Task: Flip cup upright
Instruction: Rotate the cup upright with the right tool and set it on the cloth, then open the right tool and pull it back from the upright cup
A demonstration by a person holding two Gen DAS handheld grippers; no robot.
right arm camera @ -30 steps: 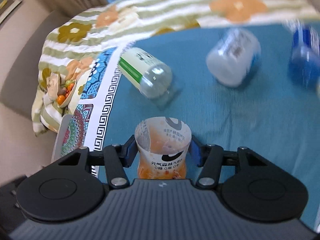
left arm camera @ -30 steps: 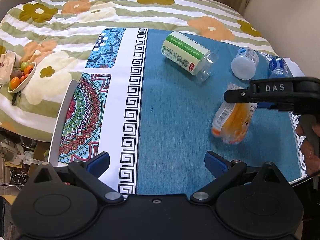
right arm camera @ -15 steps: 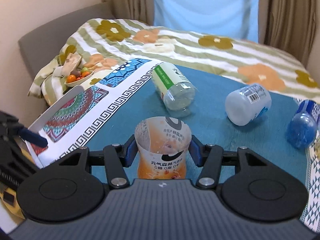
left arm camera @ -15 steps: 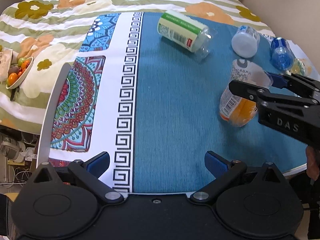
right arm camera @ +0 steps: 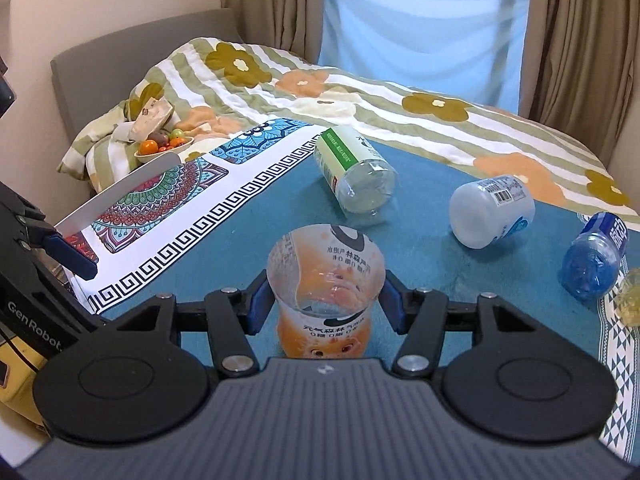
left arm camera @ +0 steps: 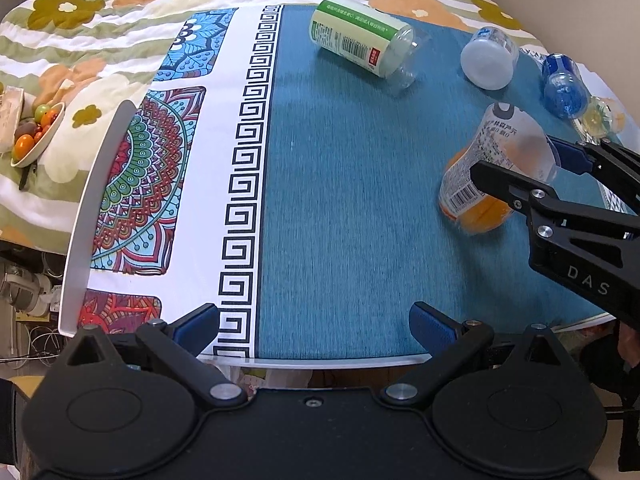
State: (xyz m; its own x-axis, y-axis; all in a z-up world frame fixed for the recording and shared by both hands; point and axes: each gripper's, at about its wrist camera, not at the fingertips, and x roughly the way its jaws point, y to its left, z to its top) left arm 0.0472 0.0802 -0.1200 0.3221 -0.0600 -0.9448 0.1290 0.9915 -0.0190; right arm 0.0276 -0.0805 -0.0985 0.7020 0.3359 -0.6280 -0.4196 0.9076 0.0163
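The orange-labelled cup sits between the two blue-padded fingers of the right gripper, which are clamped on its sides just below the open rim. Mouth up, the cup leans slightly away from the gripper body; its orange base is at or just above the blue tablecloth, contact not discernible. The label carries black Chinese characters, a black arc logo, a barcode and a cartoon face near the base. The right gripper's arm reads "DAS". The left gripper stands with its jaws wide apart and nothing between them, above the table's near edge; in the right wrist view its body bears "GenRobot". Beyond the cup lie a green-labelled bottle, a white bottle and a blue bottle, all on their sides.
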